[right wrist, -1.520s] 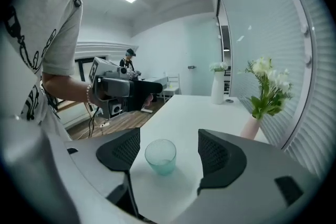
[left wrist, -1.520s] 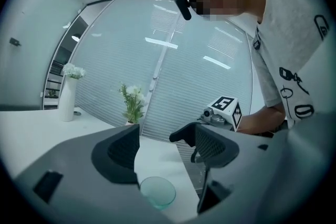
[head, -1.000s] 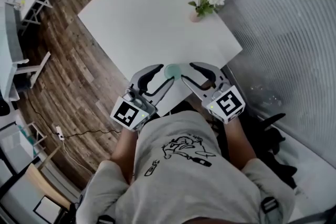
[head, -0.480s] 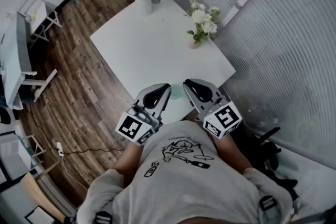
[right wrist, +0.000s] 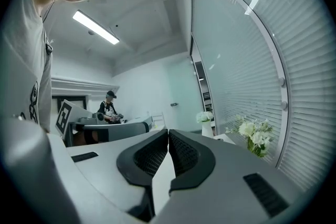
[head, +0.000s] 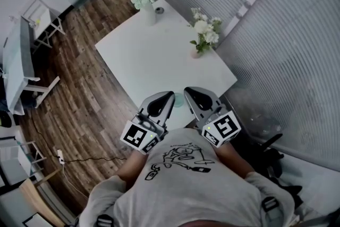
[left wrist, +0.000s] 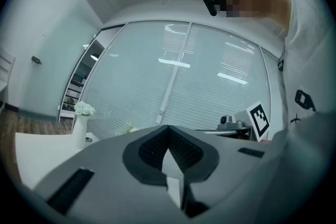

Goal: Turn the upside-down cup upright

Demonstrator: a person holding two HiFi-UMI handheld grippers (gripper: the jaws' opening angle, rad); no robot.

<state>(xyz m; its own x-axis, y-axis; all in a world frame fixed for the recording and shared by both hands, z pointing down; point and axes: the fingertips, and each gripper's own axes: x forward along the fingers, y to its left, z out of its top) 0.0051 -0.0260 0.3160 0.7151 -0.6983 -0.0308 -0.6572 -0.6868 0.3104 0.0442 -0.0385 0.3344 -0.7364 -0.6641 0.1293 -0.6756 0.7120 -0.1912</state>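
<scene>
Head view: your left hand-held gripper [head: 168, 95] & right hand-held gripper [head: 187, 92] both clenched, empty (right's jaws just closing); cup [head: 178, 100] shows btwn them at desk [head: 154, 56] edge, orientation unclear, so uprighting unconfirmed.

Table [head: 154, 58] centre open (white vase [head: 148, 14], small vase [head: 197, 52] beyond).

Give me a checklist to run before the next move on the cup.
1. Left gripper empty: ok, shut on nothing.
2. Right gripper empty: ok, shut on nothing.
3. Fingers apart for a grasp: not ok, both pairs shut.
4. Cup located: ok, a sliver shows between the grippers at the table's near edge.
5. Cup upright: cannot tell, mostly hidden.
6. Tall vase, small vase clear of cup: ok, far across the table.
</scene>
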